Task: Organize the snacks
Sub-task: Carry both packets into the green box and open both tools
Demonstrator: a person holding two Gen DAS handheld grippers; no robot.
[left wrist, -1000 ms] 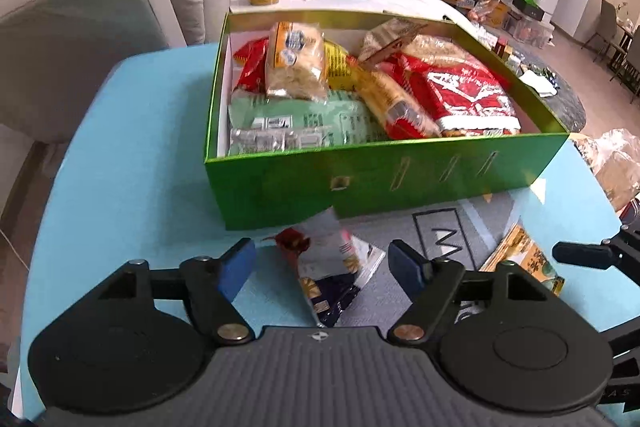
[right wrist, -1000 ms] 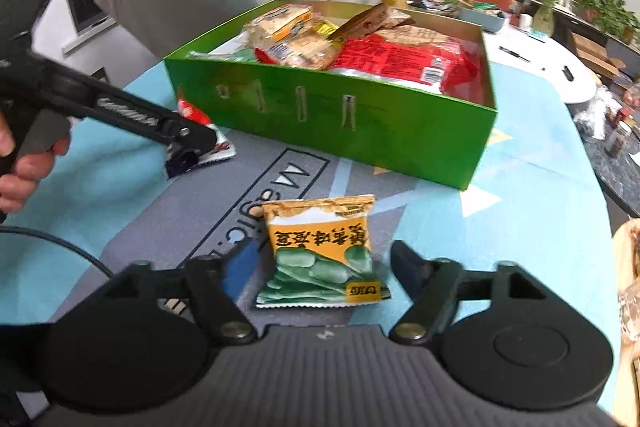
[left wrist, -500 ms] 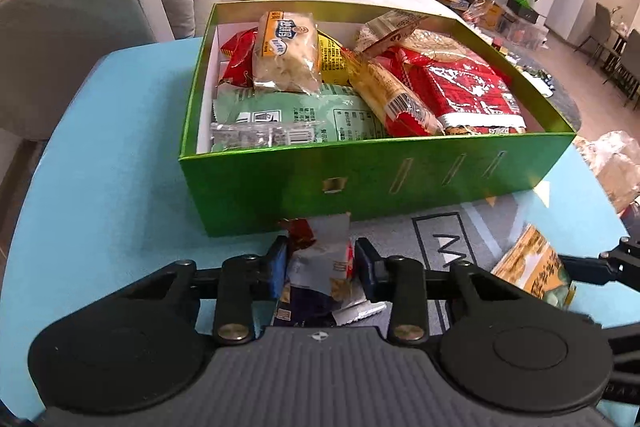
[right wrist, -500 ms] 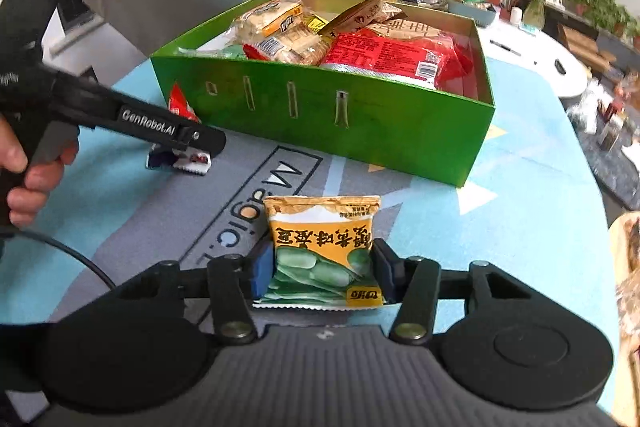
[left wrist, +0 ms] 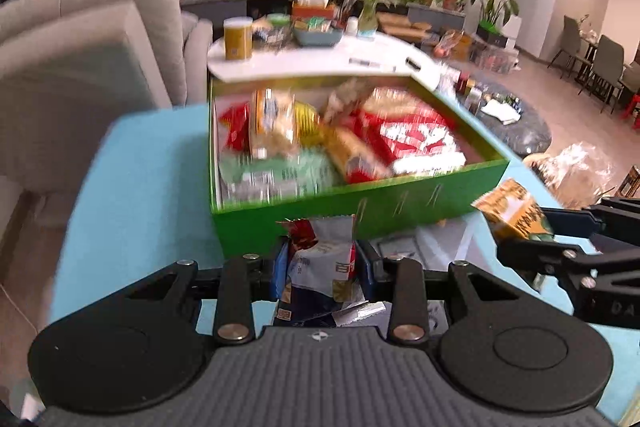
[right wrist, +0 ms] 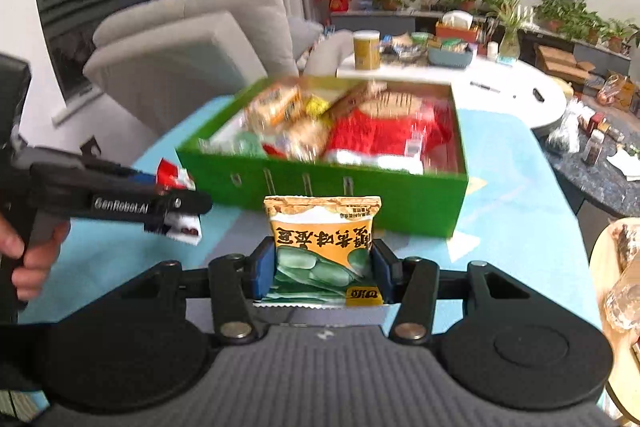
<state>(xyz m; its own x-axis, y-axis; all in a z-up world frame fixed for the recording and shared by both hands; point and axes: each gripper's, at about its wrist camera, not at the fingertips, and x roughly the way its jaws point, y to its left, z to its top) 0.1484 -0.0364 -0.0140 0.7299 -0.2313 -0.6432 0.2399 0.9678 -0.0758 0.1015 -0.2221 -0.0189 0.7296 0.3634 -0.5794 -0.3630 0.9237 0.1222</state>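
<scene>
A green box full of snack packets stands on the blue table; it also shows in the right wrist view. My left gripper is shut on a white, red and dark blue snack packet, held above the table just before the box's near wall. My right gripper is shut on an orange and green bean packet, lifted in front of the box. The left gripper with its packet shows at the left of the right wrist view; the bean packet shows at the right of the left wrist view.
A grey sofa stands left of the table. A white side table with a yellow jar and clutter lies behind the box. A plate with wrapped food sits at the right edge.
Both grippers have closed on their packets and lifted them off the table, rising toward the box. The view is blurred by the motion.
</scene>
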